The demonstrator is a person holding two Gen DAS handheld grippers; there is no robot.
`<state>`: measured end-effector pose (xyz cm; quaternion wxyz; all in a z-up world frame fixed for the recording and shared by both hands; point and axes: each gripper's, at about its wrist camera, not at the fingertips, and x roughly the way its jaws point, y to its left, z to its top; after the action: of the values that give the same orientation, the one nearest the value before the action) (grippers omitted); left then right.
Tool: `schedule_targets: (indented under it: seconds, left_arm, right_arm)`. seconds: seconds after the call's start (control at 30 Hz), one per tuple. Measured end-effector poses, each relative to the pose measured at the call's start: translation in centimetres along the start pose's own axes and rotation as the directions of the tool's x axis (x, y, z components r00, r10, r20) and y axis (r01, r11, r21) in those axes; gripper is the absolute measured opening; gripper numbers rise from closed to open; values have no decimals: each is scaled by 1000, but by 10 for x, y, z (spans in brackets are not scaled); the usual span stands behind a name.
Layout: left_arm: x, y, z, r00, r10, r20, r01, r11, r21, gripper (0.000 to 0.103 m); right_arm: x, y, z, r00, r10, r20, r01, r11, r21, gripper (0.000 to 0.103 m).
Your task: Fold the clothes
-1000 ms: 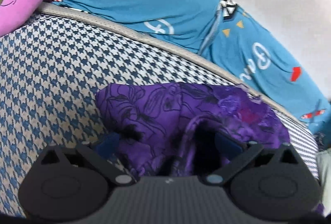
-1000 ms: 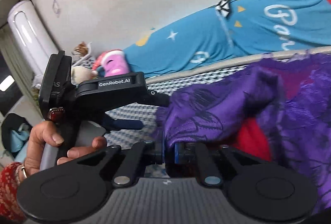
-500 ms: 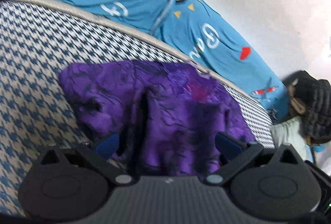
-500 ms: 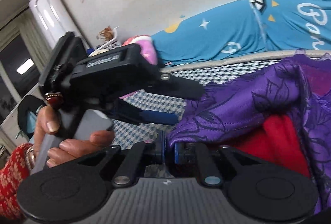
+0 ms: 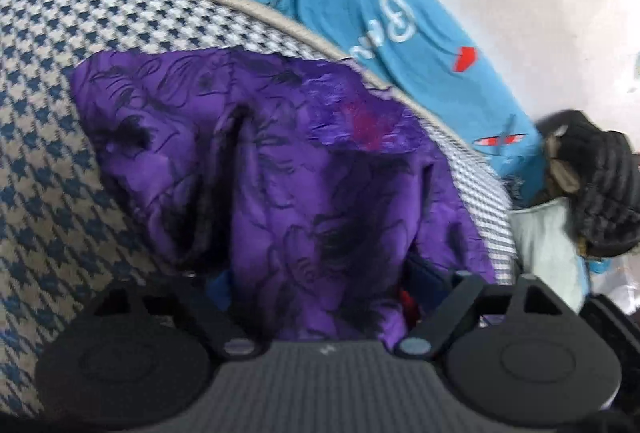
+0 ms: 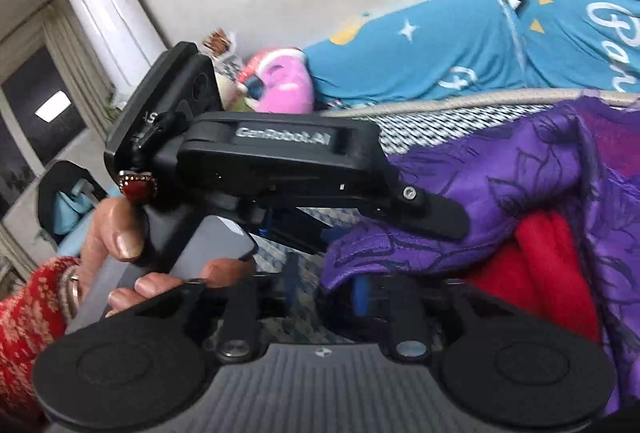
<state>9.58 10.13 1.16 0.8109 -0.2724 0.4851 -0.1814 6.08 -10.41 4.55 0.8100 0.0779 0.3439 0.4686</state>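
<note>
A purple garment [image 5: 288,169] with a dark floral print lies bunched on the houndstooth cover [image 5: 60,137]. My left gripper [image 5: 320,277] is open wide, and the cloth runs down between its blue pads. In the right wrist view the same garment [image 6: 500,169] shows its red lining [image 6: 540,265]. The left gripper's upper finger [image 6: 440,219] lies across the purple fold. My right gripper [image 6: 326,285] is open, with the purple hem draped over its right blue pad [image 6: 362,293] and not pinched.
Blue printed bedding [image 5: 360,5] runs along the wall behind the cover. A dark quilted garment [image 5: 600,193] sits at the far right. A pink plush toy [image 6: 284,85] and a white standing air conditioner [image 6: 108,17] are at the left. A hand [image 6: 116,229] in a red sleeve holds the left gripper.
My right gripper was shut on the purple hem and has now opened its fingers. The left gripper has pushed further in over the garment and swung right.
</note>
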Motion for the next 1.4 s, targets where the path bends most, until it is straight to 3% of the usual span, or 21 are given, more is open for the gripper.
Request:
schedule_targets:
  seconds: [0.1, 0.3, 0.5, 0.7, 0.87, 0.93, 1.07, 1.1, 1.23, 1.4]
  left_arm:
    - [7, 2, -1, 1000, 20, -2, -20, 1000, -12, 76]
    - [12, 0, -6, 998, 64, 3, -64, 998, 16, 75]
    - [11, -3, -15, 994, 103, 18, -104, 993, 56, 81]
    - [8, -5, -21, 991, 128, 38, -130, 990, 56, 87]
    - [9, -9, -26, 988, 147, 50, -151, 986, 73, 87]
    - [9, -10, -28, 986, 158, 52, -162, 984, 81, 85]
    - [9, -13, -31, 982, 179, 55, -184, 978, 96, 79]
    - [9, -13, -32, 981, 184, 56, -189, 977, 100, 76]
    - [9, -14, -34, 979, 197, 51, -202, 974, 107, 66]
    - [10, -10, -37, 978, 205, 28, -206, 973, 99, 52]
  right_arm:
    - [-4, -1, -1, 999, -50, -12, 50, 999, 4, 53]
    - [-28, 0, 0, 986, -167, -25, 167, 986, 8, 59]
    - [-83, 1, -8, 947, -315, 54, 312, 948, 59, 70]
    - [-127, -11, -22, 848, -521, 101, 487, 840, 241, 73]
    - [-152, -24, -39, 764, -640, 89, 564, 728, 391, 73]
    - [-161, -24, -45, 725, -682, 96, 589, 686, 427, 74]
    - [-174, -24, -58, 622, -777, 94, 667, 589, 456, 74]
    - [-176, -24, -59, 613, -785, 93, 674, 581, 456, 74]
    - [-182, -21, -66, 602, -792, 102, 684, 577, 445, 74]
    - [-187, -27, -75, 645, -759, 87, 637, 597, 488, 76]
